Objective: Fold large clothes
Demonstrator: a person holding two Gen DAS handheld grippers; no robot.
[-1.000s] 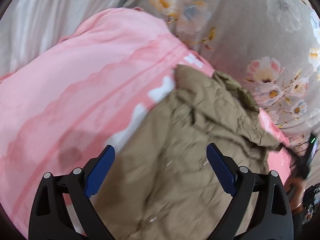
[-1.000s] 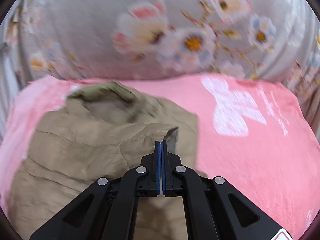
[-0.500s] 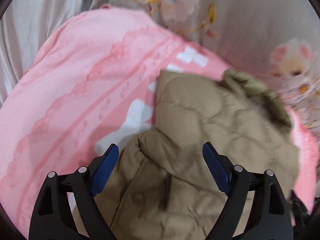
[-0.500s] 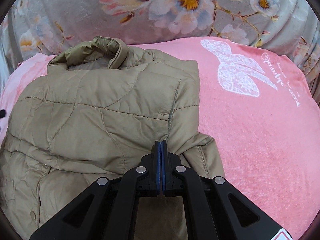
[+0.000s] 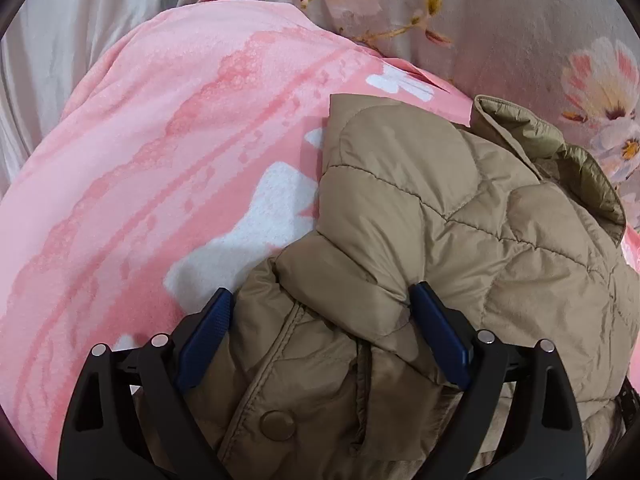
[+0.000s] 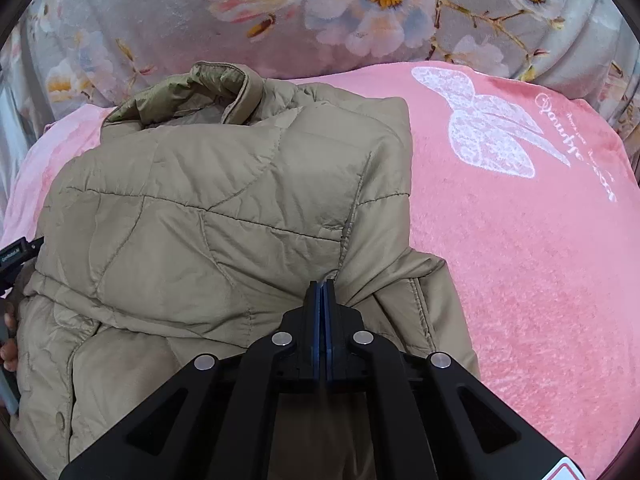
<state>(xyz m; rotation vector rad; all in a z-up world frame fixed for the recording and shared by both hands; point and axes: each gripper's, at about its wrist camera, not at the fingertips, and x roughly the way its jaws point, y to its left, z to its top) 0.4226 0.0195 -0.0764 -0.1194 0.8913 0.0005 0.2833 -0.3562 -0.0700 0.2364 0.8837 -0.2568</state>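
A tan quilted jacket [image 5: 460,216] lies on a pink blanket [image 5: 160,140], its collar toward the floral fabric at the back. My left gripper [image 5: 320,304] is open, its blue fingers [image 5: 208,328] straddling a folded sleeve edge above a snap button [image 5: 277,425]. In the right wrist view the jacket [image 6: 200,220] fills the left and middle, collar [image 6: 192,92] at the top. My right gripper [image 6: 323,284] is shut on a pinch of the jacket's fabric at a seam near its right edge.
A grey floral cover [image 6: 360,12] lies behind the pink blanket [image 6: 540,260], which bears a white butterfly print [image 6: 488,132]. Pale fabric [image 5: 60,40] hangs at the far left. A hand and the other gripper's body [image 6: 12,264] show at the left edge.
The jacket has been pulled over and laid flatter, folded on itself. My left gripper has come down over the sleeve edge, staying open. My right gripper stays shut on the fabric.
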